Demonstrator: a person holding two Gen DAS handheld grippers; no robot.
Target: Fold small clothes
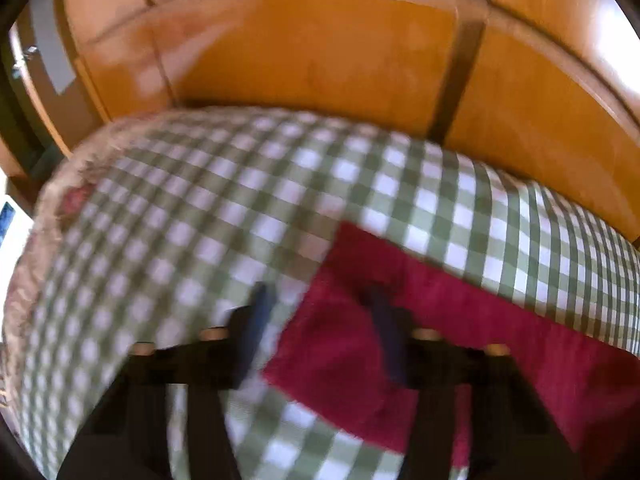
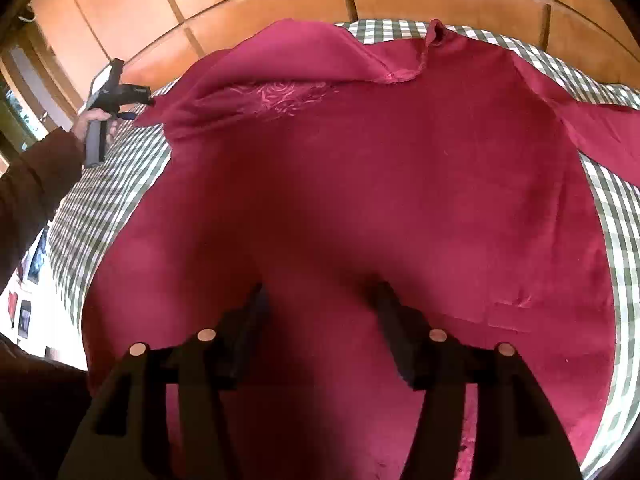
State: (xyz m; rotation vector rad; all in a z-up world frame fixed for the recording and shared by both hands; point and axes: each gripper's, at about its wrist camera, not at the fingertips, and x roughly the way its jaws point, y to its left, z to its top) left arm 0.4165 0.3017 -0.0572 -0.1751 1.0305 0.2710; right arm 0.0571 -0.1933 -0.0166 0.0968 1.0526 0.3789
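A dark red garment (image 2: 360,184) with embroidery near its neckline lies spread on a green-and-white checked cloth (image 2: 104,200). Its left part is folded inward over the chest. My right gripper (image 2: 320,296) is open just above the garment's lower middle, with nothing between its fingers. My left gripper (image 1: 320,304) is open at the tip of the red sleeve (image 1: 400,320); one finger is over the checked cloth (image 1: 200,220), the other over the sleeve. It also shows in the right wrist view (image 2: 120,96) at the far left by the sleeve end.
The checked cloth covers a table. Orange wooden panels (image 1: 320,48) stand close behind it. A fuzzy pale edge (image 1: 48,216) borders the cloth at the left. The floor at the lower left (image 2: 28,300) holds some flat printed items.
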